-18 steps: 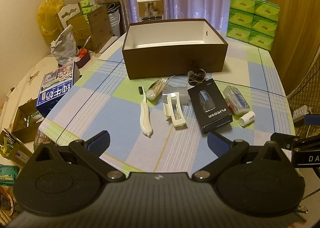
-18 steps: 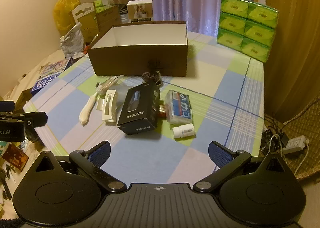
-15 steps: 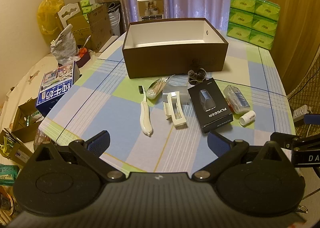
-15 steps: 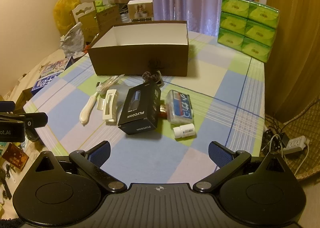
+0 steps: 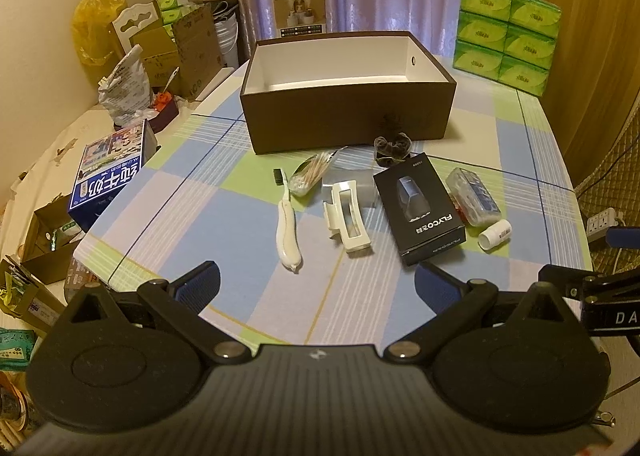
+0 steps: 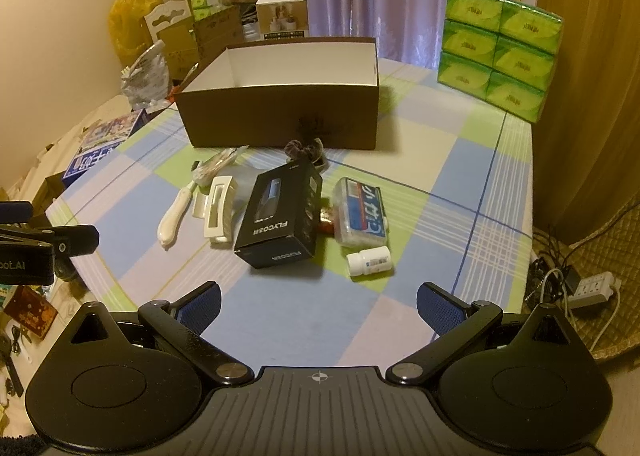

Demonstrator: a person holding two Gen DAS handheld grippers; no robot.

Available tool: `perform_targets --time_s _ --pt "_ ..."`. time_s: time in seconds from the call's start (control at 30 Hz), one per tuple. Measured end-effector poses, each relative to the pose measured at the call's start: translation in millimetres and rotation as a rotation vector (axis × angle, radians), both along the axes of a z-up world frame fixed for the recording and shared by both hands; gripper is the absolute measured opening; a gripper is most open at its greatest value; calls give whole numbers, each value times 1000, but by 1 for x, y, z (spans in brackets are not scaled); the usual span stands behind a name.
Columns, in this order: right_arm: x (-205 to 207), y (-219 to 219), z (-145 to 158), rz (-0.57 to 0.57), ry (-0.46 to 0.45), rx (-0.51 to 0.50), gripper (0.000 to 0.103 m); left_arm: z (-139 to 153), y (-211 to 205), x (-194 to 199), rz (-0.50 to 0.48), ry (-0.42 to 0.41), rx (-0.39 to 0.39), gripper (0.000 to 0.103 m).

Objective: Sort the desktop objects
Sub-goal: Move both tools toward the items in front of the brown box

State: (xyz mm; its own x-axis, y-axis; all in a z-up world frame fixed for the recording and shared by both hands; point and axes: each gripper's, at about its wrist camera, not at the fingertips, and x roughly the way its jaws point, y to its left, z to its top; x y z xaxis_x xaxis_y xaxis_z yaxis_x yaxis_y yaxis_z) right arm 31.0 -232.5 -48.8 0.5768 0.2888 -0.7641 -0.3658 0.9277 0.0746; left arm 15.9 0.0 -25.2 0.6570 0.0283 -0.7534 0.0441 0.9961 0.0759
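Blue-padded left gripper [image 5: 316,284] wide, level over table | right gripper [image 6: 318,302] wide, level

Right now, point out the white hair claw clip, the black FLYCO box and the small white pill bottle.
white hair claw clip [image 5: 347,216], left wrist view, on its long frame.
black FLYCO box [image 6: 276,216], right wrist view, top face.
small white pill bottle [image 6: 370,261], right wrist view, labelled side.

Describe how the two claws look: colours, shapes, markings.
Both alike: the left claw and right claw have black linkage arms on round black discs, silver pivot pins, blue textured fingertip pads, and a ribbed grey body with a small crosshair mark.
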Motion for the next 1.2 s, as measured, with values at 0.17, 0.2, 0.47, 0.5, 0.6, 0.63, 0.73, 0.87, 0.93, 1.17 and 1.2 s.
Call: perform_targets --time_s 0.17,0.2,0.47,0.5,0.6,0.63,0.73,0.87,0.93,1.17,1.2 --pt "2 -1 0 5 1 1 101 -2 -3 2 0 3 4 102" --pt "3 -1 -1 5 2 1 101 -2 -3 3 0 3 4 102" --pt "10 -1 -2 10 9 1 101 -4 -4 7 -3 15 9 102" --pt "10 -1 -2 11 9 1 101 -4 -4 8 -3 17 10 102" --pt "12 0 -3 13 11 4 101 -4 -4 11 -2 20 11 102" --pt "13 0 -3 13 13 5 101 -4 -4 12 -2 21 12 102" --pt "17 -1 -4 11 14 4 101 -4 -3 15 1 19 14 102" --pt "22 -5 -5 1 15 20 101 -5 -1 20 7 16 16 102" --pt "26 -8 -6 -7 17 34 101 -6 0 23 10 13 16 102" --pt "36 -18 -11 -20 24 69 101 -10 4 33 22 7 20 102" --pt "37 -19 -12 -16 23 77 101 -11 4 34 24 9 21 102"
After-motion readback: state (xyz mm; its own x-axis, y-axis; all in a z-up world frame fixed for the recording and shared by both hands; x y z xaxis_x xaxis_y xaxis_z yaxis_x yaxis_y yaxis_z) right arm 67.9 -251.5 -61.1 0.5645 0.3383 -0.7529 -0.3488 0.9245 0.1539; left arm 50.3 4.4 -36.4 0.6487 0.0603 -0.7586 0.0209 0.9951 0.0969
